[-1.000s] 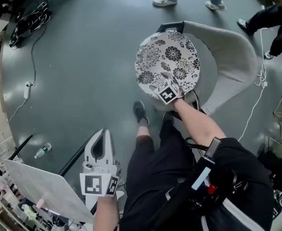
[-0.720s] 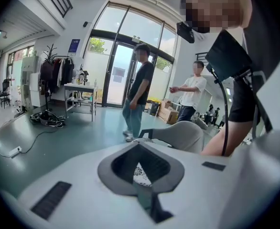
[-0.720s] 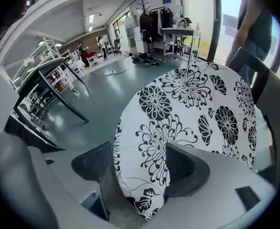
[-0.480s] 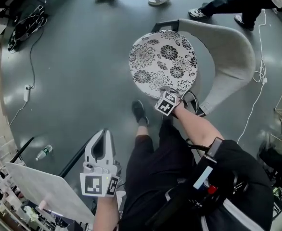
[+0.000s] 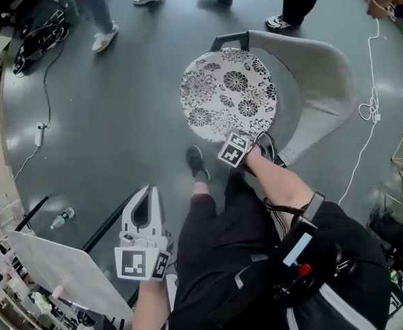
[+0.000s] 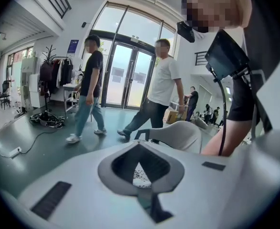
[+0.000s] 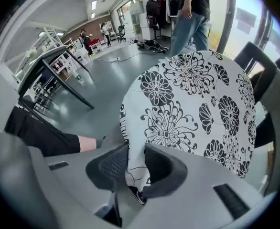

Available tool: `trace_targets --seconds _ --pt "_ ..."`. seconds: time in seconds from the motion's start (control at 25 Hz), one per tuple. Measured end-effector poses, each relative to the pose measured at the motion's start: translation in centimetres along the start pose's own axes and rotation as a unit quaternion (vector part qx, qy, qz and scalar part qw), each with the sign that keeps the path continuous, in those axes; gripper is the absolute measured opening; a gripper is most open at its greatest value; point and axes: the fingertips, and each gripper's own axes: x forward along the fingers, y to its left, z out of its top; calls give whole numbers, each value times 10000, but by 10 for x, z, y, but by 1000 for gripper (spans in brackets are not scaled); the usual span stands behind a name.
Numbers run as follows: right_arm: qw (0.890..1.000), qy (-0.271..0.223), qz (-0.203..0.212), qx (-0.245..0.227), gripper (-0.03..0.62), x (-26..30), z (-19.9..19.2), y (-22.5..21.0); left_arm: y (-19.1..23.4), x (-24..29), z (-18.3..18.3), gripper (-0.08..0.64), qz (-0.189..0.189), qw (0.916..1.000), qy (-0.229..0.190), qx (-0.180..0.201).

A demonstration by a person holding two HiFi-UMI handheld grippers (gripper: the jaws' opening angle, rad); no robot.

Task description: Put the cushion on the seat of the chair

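Observation:
A round white cushion [image 5: 229, 91] with black flowers lies on the seat of the grey shell chair [image 5: 325, 81]. My right gripper [image 5: 246, 133] points steeply down at the cushion's near edge. Its jaws are closing, and in the right gripper view [image 7: 136, 156] a fold of the cushion [image 7: 197, 89] is pinched between the pads. The chair's back [image 7: 269, 94] rises behind it. My left gripper [image 5: 147, 192] hangs low at the left, far from the chair, tips together and nothing in them. In the left gripper view [image 6: 139, 144] the chair [image 6: 178, 133] stands ahead.
Several people walk past beyond the chair [image 5: 105, 19]. Cables [image 5: 40, 29] and a power strip [image 5: 38, 128] lie on the floor at left, with a bottle [image 5: 62, 216] nearer. A tabletop [image 5: 64, 270] juts in at lower left. My own shoe [image 5: 197, 161] is beside the chair.
My right gripper came back from over the cushion to its near rim, tipped further down and closed on the fabric. The passers-by have moved. My left gripper has hardly moved.

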Motion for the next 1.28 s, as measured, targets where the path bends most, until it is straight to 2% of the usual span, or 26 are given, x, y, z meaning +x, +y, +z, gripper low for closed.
trace_targets --seconds 0.24,0.36,0.52,0.64,0.8,0.88,1.0,1.04,1.12,1.28 --pt "9915 789 987 -322 117 -14 -36 37 -30 -6 18 9 -49 9998 -121 131" --pt "9856 1044 1183 -613 130 -16 -40 39 -38 -10 25 9 -8 9994 -227 260" --pt "9812 1119 1420 -673 208 -22 -44 41 -52 -20 29 9 37 9989 -310 348" --pt "9844 885 1337 -730 270 -35 -34 39 -61 -27 31 9 100 9985 -364 388" --pt "9922 244 1043 -631 287 -69 -5 31 -75 -41 38 9 165 9980 -508 348" --pt "9948 -129 895 -478 287 -93 11 24 -84 -45 44 9 137 9976 -581 339" --pt "9952 -471 861 33 282 -130 23 18 -98 -52 55 9 59 9972 -660 347" --pt "9947 -549 847 203 275 -142 25 17 -102 -55 60 9 44 9969 -697 357" --pt "9933 -778 769 377 218 -166 30 14 -108 -61 71 9 24 9960 -794 402" --pt "9842 -1348 894 717 157 -206 45 28 -111 -74 89 9 -38 9940 -984 484"
